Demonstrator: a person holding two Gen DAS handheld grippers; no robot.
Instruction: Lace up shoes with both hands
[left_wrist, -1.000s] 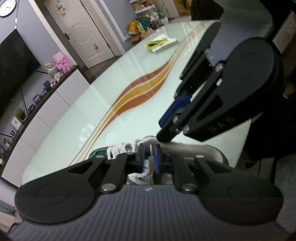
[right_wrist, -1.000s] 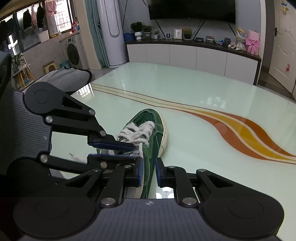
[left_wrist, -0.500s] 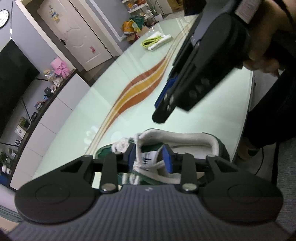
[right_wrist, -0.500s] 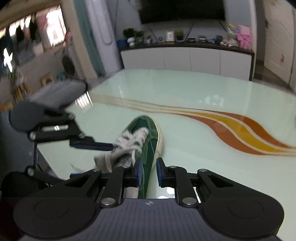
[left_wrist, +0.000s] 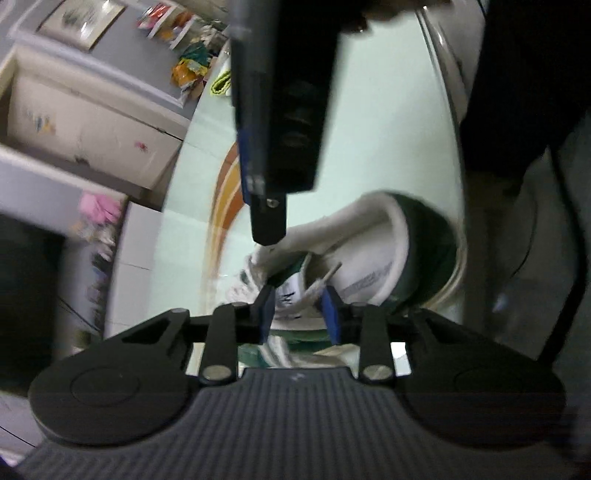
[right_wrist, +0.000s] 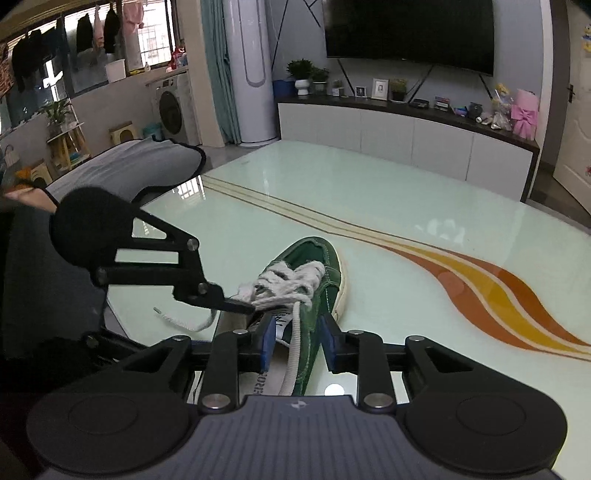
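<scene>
Shoe (right_wrist: 314, 280) lies on surface (right_wrist: 406, 199); left claw (left_wrist: 298, 308) open astride tongue; right claw (right_wrist: 298, 338) open astride lace (right_wrist: 293, 343), seemingly untouched.

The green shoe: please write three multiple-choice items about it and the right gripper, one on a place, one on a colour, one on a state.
1. Where does the shoe lie?
A. on the glass table
B. on the floor
C. on the cabinet under the television

2. What colour are the laces?
A. black
B. orange
C. white

3. How does the right gripper stand?
A. shut on a lace
B. open, with a lace strand between its fingers
C. out of view

Answers:
1 A, since the sole rests on the pale glossy top.
2 C, since the thick cords across the green upper are white.
3 B, since the blue pads stand apart on either side of the strand.
</scene>
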